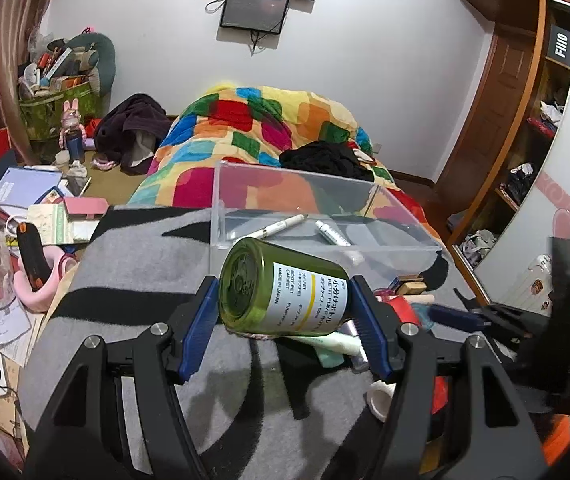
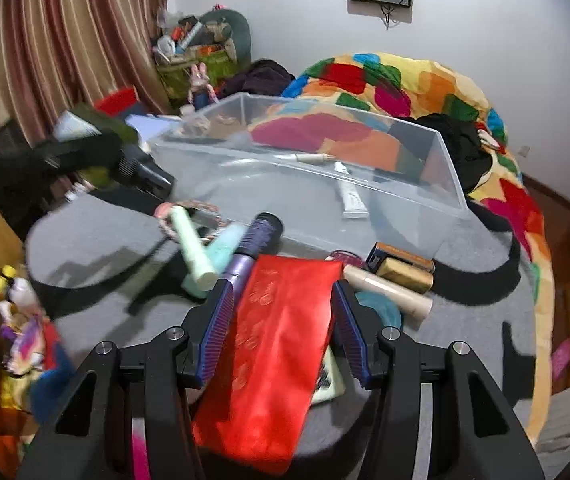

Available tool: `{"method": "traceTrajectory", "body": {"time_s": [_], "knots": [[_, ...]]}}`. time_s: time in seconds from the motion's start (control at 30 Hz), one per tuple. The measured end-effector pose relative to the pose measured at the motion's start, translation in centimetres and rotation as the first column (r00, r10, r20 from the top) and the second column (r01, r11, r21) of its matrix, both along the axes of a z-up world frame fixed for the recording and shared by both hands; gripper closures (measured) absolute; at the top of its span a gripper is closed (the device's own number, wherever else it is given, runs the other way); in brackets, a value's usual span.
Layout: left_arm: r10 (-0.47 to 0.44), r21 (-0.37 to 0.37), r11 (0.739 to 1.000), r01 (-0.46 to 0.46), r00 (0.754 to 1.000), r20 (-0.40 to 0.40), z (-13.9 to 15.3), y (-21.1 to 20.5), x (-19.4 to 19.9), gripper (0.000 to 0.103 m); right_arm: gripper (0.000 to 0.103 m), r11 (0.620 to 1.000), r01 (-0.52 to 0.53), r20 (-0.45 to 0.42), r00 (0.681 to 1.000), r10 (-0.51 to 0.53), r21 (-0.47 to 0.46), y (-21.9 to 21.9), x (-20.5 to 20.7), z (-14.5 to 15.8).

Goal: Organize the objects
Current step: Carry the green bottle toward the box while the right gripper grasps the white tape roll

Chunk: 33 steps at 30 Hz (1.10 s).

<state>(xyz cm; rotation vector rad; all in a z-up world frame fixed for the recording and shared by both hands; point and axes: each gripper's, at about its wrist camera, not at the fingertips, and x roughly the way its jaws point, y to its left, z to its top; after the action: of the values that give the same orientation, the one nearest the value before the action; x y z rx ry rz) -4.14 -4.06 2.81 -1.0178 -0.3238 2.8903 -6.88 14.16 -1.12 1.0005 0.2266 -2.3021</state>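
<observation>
A grey and black blanket (image 1: 133,264) is spread over the near end of the bed, and a patchwork quilt (image 1: 253,120) is heaped behind it. On the blanket a clear plastic bin (image 1: 221,200) is set, its walls upright. Inside it a white marker pen (image 1: 281,226) and a white tube (image 1: 333,234) are seen lying flat on the bottom, near each other but apart.

In front of the bin, a loose group of small objects is spread on the blanket: a red satin pouch (image 2: 281,344), a purple brush (image 2: 253,244), a mint-green tube (image 2: 191,248), a beige cylinder (image 2: 389,286) and a small tan box (image 2: 403,274).

A green bottle (image 1: 281,292) with a white printed label is gripped by the left gripper (image 1: 285,322), its blue pads pressed against the two sides. The bottle is held on its side, raised above the blanket, base toward the camera, just short of the bin's near wall.

The red satin pouch is bracketed by the right gripper (image 2: 281,322), whose jaws are set at the pouch's width. Whether the pads (image 2: 219,328) are pressing on the fabric cannot be told.
</observation>
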Motion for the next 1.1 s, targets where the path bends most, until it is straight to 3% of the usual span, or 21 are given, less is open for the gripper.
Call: {"method": "traceTrajectory", "body": {"time_s": [0.17, 0.33, 0.43, 0.5, 0.57, 0.83, 1.1], "knots": [[0.015, 0.017, 1.0, -0.015, 1.0, -0.011, 0.0, -0.3, 0.5, 0.039, 0.056, 0.997, -0.036, -0.001, 0.999, 0.036, -0.067, 0.4, 2.5, 1.4], [0.029, -0.001, 1.0, -0.029, 0.999, -0.036, 0.7, -0.2, 1.8, 0.039, 0.056, 0.996, -0.076, 0.052, 0.996, 0.078, -0.045, -1.4, 3.7, -0.4], [0.029, -0.01, 1.0, -0.029, 0.999, -0.045, 0.9, -0.1, 2.5, 0.039, 0.066, 0.996, -0.086, 0.085, 0.993, 0.087, -0.014, -2.3, 3.8, -1.9], [0.024, -0.01, 1.0, -0.025, 0.999, -0.043, 0.8, 0.0, 2.8, 0.039, 0.08, 0.996, -0.088, 0.1, 0.991, 0.088, -0.003, -2.6, 3.7, -2.5], [0.025, -0.016, 1.0, -0.025, 0.999, -0.041, 0.7, 0.1, 2.9, 0.039, 0.08, 0.996, -0.08, 0.1, 0.992, 0.082, -0.027, -2.3, 3.7, -2.4], [0.03, -0.014, 0.999, -0.031, 0.997, -0.064, 1.5, 0.2, 1.8, 0.039, 0.08, 0.994, -0.045, -0.002, 0.999, 0.045, -0.104, -1.0, 2.9, 1.9], [0.032, -0.016, 0.999, -0.034, 0.996, -0.081, 2.9, 0.5, -1.5, 0.039, 0.08, 0.989, 0.053, -0.069, 0.996, -0.064, -0.14, 0.0, -1.6, 4.7]]}}
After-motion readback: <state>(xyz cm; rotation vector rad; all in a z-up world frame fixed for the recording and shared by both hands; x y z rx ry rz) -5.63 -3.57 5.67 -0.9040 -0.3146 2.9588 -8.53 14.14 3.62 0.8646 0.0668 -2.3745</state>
